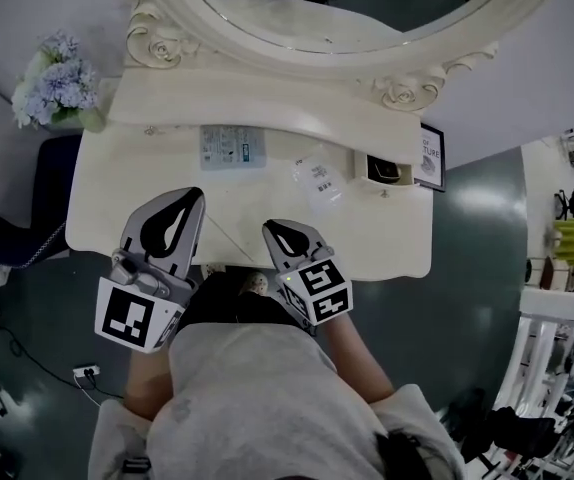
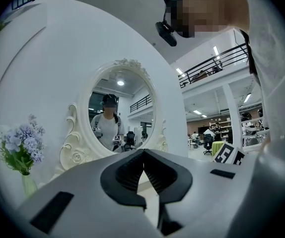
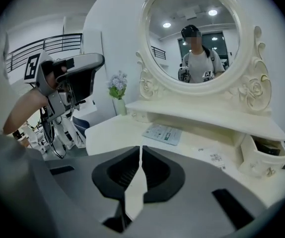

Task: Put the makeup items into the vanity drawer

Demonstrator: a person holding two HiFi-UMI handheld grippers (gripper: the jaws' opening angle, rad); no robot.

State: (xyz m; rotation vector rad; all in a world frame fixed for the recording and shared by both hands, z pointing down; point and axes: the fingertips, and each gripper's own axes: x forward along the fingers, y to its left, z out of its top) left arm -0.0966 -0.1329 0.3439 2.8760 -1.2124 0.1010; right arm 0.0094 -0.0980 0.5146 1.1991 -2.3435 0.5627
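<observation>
place: open-plan office or lab hall | cues: mezzanine railing (image 2: pixel 212 66), office chairs (image 2: pixel 208 143), lone vanity (image 1: pixel 267 198)

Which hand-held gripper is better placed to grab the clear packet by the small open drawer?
Right. The right hand-held gripper is closer to the clear packet and the drawer; the left hand-held gripper points up at the mirror.

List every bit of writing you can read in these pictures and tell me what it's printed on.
"OF", with a larger word beneath it too blurred to read for sure: framed sign at the vanity's right end.
Flat packet on the vanity top: print too small to read.
Clear sachet: label too small to read.
Cubes on the left gripper and right gripper: square black-and-white markers, no letters.
</observation>
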